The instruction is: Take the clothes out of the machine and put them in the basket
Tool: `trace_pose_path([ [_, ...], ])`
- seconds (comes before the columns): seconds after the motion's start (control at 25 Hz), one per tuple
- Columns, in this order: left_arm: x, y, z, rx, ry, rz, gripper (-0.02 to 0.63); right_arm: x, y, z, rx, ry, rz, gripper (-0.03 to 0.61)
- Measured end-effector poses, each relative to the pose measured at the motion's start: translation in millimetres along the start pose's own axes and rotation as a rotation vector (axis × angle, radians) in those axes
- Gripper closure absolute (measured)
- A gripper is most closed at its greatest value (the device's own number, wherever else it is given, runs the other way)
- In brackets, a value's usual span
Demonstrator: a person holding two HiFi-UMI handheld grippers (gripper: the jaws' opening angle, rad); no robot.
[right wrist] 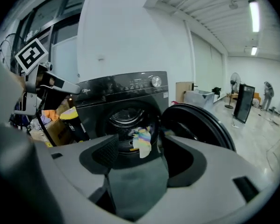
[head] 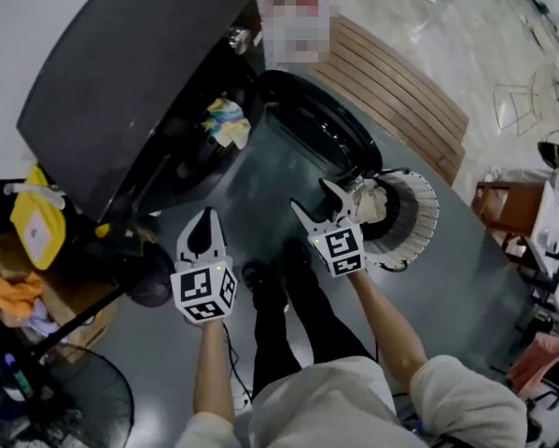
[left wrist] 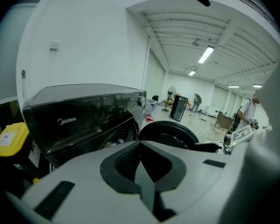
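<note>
Washer (head: 120, 73) sits at the upper left of the head view, dark, with its door (head: 321, 124) swung wide open to the right. 1 multicoloured cloth (right wrist: 142, 141) (yellow, blue, pink, white) hangs over the lip of the drum opening, not yet taken out. The drum behind it is too dark to tell what else it holds. Basket (head: 428, 203), white and slatted, stands on the floor to the right of the door, just beyond the right gripper (head: 314, 199). Something pale lies inside it, kind not clear. Right gripper: jaws spread well apart with nothing between them. In its own view the cloth lines up with the gap but is well off, no contact. Left gripper (head: 205, 215): fingertips together, nothing gripped. It is held beside the right one, facing the washer front. Both grippers are in front of the washer, apart from the drum opening. A yellow jug (head: 36, 222) stands to the left of the washer. The person's 2 legs, in dark trousers, show below and between the grippers.
</note>
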State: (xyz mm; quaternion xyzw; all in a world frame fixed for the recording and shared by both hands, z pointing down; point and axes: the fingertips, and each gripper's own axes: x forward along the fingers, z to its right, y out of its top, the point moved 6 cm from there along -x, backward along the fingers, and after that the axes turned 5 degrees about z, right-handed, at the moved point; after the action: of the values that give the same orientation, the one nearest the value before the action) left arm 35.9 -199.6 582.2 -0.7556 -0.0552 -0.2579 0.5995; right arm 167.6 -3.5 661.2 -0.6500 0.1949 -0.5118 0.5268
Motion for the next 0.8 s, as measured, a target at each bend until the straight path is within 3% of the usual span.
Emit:
trace_pose_path([
  [0.36,-31.4,-46.4,-103.3,-0.104,0.139,0.012,0.595,89.8,7.4,-80.1,-0.061,0.120,-0.001,0.235],
  [0.8,9.1,-124.6,-139.3,-0.112,0.109,0.003,0.595,176.8,-43.5,-92.4,-0.062,0.106,0.012,0.170],
])
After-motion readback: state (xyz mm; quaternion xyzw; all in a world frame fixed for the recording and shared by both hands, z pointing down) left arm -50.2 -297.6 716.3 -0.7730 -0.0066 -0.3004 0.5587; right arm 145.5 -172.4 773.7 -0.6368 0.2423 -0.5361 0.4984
